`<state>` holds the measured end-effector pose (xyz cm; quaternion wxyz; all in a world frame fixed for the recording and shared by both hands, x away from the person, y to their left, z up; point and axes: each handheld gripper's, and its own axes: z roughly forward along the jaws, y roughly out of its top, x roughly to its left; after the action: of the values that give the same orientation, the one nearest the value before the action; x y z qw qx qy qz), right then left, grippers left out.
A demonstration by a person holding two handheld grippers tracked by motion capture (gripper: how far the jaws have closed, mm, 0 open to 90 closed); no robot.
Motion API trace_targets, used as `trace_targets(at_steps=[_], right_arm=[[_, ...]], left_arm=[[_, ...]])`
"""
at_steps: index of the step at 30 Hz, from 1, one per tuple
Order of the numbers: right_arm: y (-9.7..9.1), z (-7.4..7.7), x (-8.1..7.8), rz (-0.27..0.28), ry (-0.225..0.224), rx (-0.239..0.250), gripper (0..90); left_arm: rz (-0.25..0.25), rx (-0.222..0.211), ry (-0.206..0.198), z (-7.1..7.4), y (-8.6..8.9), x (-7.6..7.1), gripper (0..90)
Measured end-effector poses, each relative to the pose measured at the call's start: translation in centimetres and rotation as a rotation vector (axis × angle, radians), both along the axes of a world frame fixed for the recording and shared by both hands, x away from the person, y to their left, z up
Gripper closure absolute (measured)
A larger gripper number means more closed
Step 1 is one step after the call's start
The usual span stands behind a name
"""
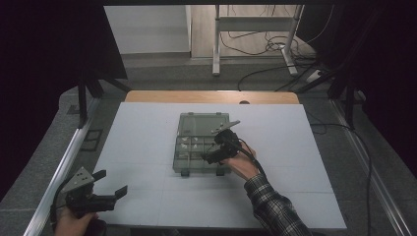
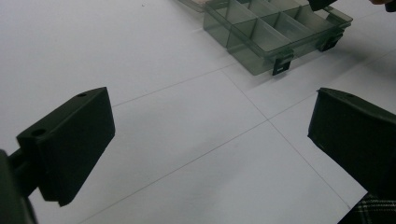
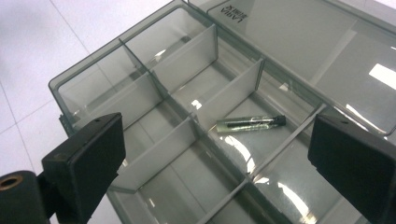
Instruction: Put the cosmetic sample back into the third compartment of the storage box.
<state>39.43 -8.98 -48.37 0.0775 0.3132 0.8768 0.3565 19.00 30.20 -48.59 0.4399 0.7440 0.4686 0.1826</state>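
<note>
One clear compartment box (image 3: 154,88) with its lid open, one small vial (image 3: 251,123) inside, and two grippers.

right tongs (image 1: 210,147) hover open over the compartment box (image 1: 196,142).

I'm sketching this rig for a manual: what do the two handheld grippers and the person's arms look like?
Both are black. The left gripper has two flat, block-shaped jaws and a grey three-cornered plate with small holes on top. The right gripper carries a similar grey plate and a black cable trailing along the wrist. The right forearm wears a dark plaid sleeve.
</note>
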Motion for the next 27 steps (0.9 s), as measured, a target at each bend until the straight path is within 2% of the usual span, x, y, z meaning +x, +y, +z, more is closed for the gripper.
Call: trace_targets(at_steps=[8, 15, 22, 24, 27], right_arm=[[-0.1, 0.1, -0.5, 0.004, 0.012, -0.027, 2.3], [-0.3, 0.6, -1.2, 0.035, -0.026, -0.057, 1.1], [-1.0, 1.0, -1.8, 0.047, 0.002, -0.037, 0.4], [-1.2, 1.0, -2.1, 0.049, -0.004, -0.049, 0.1], [-1.5, 1.2, -2.5, 0.046, -0.014, -0.036, 0.0]], left_arm=[[-0.008, 0.004, -0.001, 0.0, 0.0, 0.0, 1.0], [-0.010, 0.005, -0.002, 0.0, -0.1, 0.0, 1.0], [-0.011, 0.005, -0.002, 0.0, -0.1, 0.0, 1.1], [-0.012, 0.005, -0.002, 0.0, -0.1, 0.0, 1.1], [-0.012, 0.005, -0.002, 0.0, -0.1, 0.0, 1.1]])
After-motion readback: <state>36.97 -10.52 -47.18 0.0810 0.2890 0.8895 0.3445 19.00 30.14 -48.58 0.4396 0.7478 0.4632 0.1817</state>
